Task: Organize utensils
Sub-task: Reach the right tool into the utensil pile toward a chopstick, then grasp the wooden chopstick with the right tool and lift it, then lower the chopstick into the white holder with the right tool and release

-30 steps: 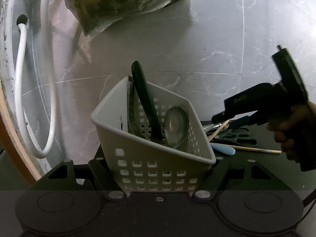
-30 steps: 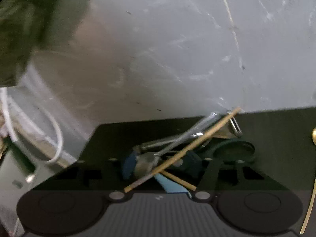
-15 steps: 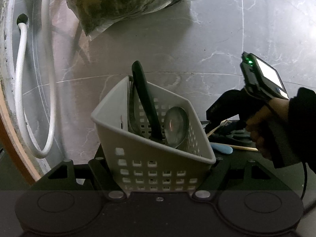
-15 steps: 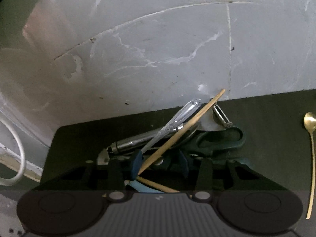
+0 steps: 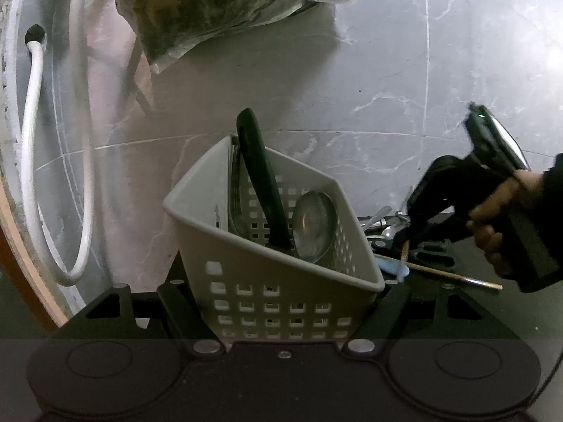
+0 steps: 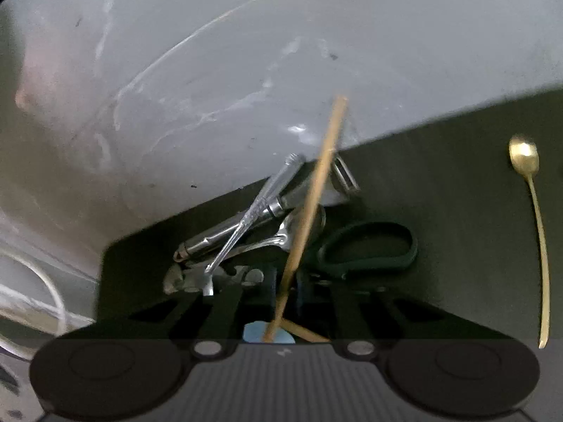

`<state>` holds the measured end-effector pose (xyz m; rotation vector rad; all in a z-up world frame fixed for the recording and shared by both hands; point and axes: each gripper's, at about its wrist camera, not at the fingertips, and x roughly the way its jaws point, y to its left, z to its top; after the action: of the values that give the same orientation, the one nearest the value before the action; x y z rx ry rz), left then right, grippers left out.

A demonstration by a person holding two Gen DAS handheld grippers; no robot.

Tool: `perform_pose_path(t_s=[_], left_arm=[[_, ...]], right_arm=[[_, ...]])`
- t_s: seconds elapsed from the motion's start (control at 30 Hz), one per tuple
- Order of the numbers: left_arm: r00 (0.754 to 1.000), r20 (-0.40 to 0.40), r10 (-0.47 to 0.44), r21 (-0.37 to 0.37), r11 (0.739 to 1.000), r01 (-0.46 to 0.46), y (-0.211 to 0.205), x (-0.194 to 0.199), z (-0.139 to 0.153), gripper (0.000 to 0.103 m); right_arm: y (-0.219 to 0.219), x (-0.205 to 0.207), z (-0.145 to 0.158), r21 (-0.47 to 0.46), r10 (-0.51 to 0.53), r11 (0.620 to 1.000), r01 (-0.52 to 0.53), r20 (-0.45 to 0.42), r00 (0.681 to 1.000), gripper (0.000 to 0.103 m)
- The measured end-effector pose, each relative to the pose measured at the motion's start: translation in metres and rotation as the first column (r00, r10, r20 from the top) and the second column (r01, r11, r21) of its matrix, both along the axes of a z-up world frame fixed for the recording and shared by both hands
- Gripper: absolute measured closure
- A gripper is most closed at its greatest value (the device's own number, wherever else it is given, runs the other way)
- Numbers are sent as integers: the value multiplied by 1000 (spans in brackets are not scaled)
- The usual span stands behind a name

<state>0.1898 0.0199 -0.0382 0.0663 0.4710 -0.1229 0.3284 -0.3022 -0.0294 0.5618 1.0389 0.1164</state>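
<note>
My left gripper [image 5: 281, 302] is shut on a white perforated basket [image 5: 271, 281] that holds a black-handled utensil [image 5: 262, 183], a fork [image 5: 235, 197] and a spoon [image 5: 313, 223]. My right gripper [image 6: 285, 285] is shut on a wooden chopstick [image 6: 311, 207] that now points up and away over a pile of utensils: a silver peeler [image 6: 225, 237], a silver spoon [image 6: 281, 235] and black-handled scissors [image 6: 369, 249] on a dark mat [image 6: 457, 183]. In the left wrist view the right gripper [image 5: 404, 235] sits just right of the basket, over a second chopstick [image 5: 447, 272].
A gold spoon [image 6: 535, 232] lies on the mat at the right. A blue utensil [image 5: 390, 267] lies beside the basket. A plastic bag of greens [image 5: 218, 3] and white hoses [image 5: 31, 133] lie on the grey marble floor beyond.
The right gripper has closed on the chopstick and swung it from slanting right to nearly upright. The left gripper and basket have not moved.
</note>
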Motion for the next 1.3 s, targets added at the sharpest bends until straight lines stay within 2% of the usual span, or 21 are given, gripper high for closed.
perform_pose_path(t_s=[0.07,0.13,0.23,0.3,0.33,0.4,0.43,0.5,0.57,0.67,0.7,0.77,0.83,0.93,1.13,1.17,1.2,1.23,1.3], left_arm=[[1000,2,-10,1,1000,10,1,0,0,27],[1000,3,-20,1,1000,20,1,2,0,26],[999,4,-40,1,999,40,2,4,0,27],[998,5,-58,1,998,58,3,5,0,27],[998,5,-68,1,998,68,3,6,0,27],[996,7,-89,1,996,89,2,7,0,27],[995,7,-97,1,995,97,1,7,0,27],[993,8,-116,1,993,116,-1,7,0,27],[991,6,-137,0,991,137,-3,6,0,27],[986,4,-168,2,986,168,-6,4,-1,27],[985,4,-174,2,985,174,-7,3,-1,27],[983,4,-184,3,983,184,-9,2,-1,27],[982,4,-189,7,982,189,-8,3,-1,27],[981,2,-193,9,981,192,-6,4,-1,27],[981,3,-196,10,981,196,-6,5,-1,27],[980,3,-197,10,980,197,-6,6,-1,27],[980,4,-198,10,980,198,-7,6,-1,27],[980,5,-199,10,980,199,-7,6,-1,27],[980,5,-198,10,980,198,-7,7,-1,27]], right_arm=[[-12,-11,-1,63,-24,998,23,6,1000,97],[-20,-23,1,86,-35,996,34,15,999,97],[-30,-44,3,165,-60,985,49,59,996,97],[-34,-62,15,210,-66,977,34,147,987,97],[-35,-74,27,209,-55,978,9,219,974,97],[-31,-100,58,175,-16,983,-55,384,923,97],[-27,-112,76,149,5,985,-84,464,886,97],[-15,-132,111,103,55,984,-146,605,794,97],[1,-144,137,60,100,978,-200,705,702,96],[35,-152,156,-12,181,958,-286,799,573,96],[46,-152,155,-44,216,949,-312,812,543,96],[65,-151,148,-91,275,930,-357,816,509,96],[84,-147,131,-127,328,911,-391,798,505,96],[104,-143,106,-151,378,894,-422,761,528,96],[109,-147,72,-203,464,863,-462,679,568,93],[106,-149,70,-205,472,860,-467,668,576,79],[100,-156,70,-198,470,860,-470,665,581,57],[93,-160,71,-186,459,865,-467,669,584,50],[80,-165,74,-176,443,873,-455,674,591,43]])
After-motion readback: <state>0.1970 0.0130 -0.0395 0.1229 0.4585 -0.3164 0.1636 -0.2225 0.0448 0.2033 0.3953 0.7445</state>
